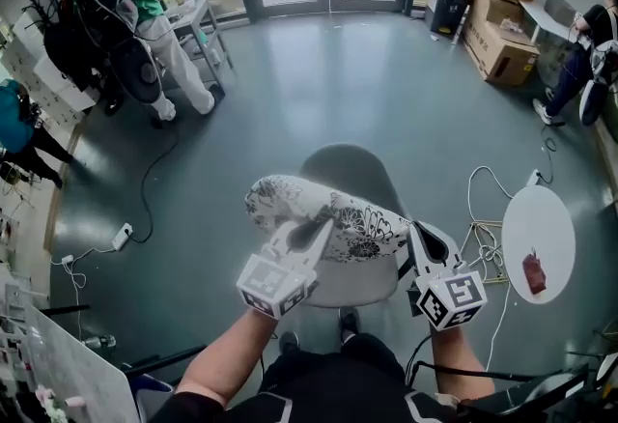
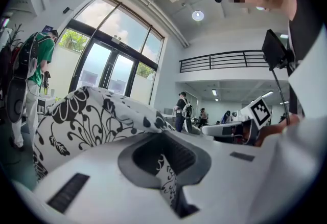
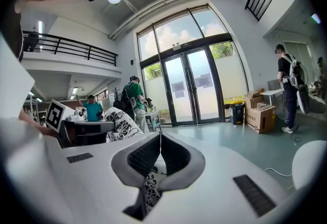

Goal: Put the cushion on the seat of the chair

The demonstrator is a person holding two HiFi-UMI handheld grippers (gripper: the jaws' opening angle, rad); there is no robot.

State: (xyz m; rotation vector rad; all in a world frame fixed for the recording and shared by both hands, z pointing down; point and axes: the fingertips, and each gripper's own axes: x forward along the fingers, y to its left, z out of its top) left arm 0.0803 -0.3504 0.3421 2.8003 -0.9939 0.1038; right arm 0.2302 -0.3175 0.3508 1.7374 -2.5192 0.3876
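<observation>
A white cushion (image 1: 323, 215) with a black floral print hangs over the grey chair (image 1: 357, 170) seat in the head view. My left gripper (image 1: 309, 234) is shut on the cushion's near left edge, and a strip of printed cloth (image 2: 167, 179) shows pinched between its jaws. My right gripper (image 1: 425, 242) is shut on the near right corner, with printed cloth (image 3: 150, 187) caught between its jaws. In the left gripper view the cushion (image 2: 87, 126) bulges up to the left. The right gripper view shows the cushion (image 3: 122, 123) at the left.
A small round white table (image 1: 539, 242) with a red object (image 1: 534, 272) stands to the right, white cables (image 1: 483, 247) beside it. A black cord and power strip (image 1: 121, 238) lie on the floor at left. People stand far left and far right; cardboard boxes (image 1: 497, 44) sit by the glass doors.
</observation>
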